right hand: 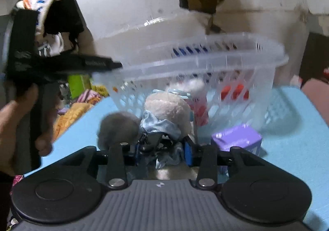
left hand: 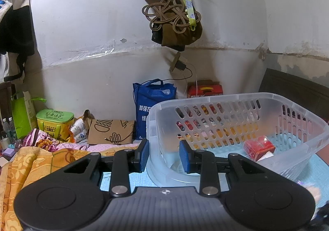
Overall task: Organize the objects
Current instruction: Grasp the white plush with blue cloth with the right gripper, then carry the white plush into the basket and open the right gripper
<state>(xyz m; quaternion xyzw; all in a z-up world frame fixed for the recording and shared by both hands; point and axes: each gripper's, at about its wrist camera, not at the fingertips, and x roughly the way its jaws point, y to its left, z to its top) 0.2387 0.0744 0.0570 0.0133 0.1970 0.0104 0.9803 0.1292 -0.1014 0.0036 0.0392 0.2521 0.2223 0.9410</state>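
A clear plastic basket (left hand: 226, 97) stands tilted on a light blue mat (right hand: 287, 148), with a red box (left hand: 259, 147) inside it. My left gripper (left hand: 163, 156) is shut on the basket's near corner wall, one blue pad on each side. In the right wrist view its fingertips (right hand: 115, 65) meet the basket rim (right hand: 205, 62). My right gripper (right hand: 162, 153) is shut on a cream plush toy (right hand: 166, 107) wearing blue striped cloth, just in front of the basket. A grey fluffy ball (right hand: 118, 126) sits at the toy's left. A purple box (right hand: 236, 138) lies to the right.
A person's hand (right hand: 12, 128) holds the left gripper's handle. Behind the basket are a blue tote bag (left hand: 152, 107), a brown paper bag (left hand: 111, 132) and a green box (left hand: 54, 120). Orange bedding (left hand: 30, 165) lies at left. Bags and cord (left hand: 172, 15) hang on the wall.
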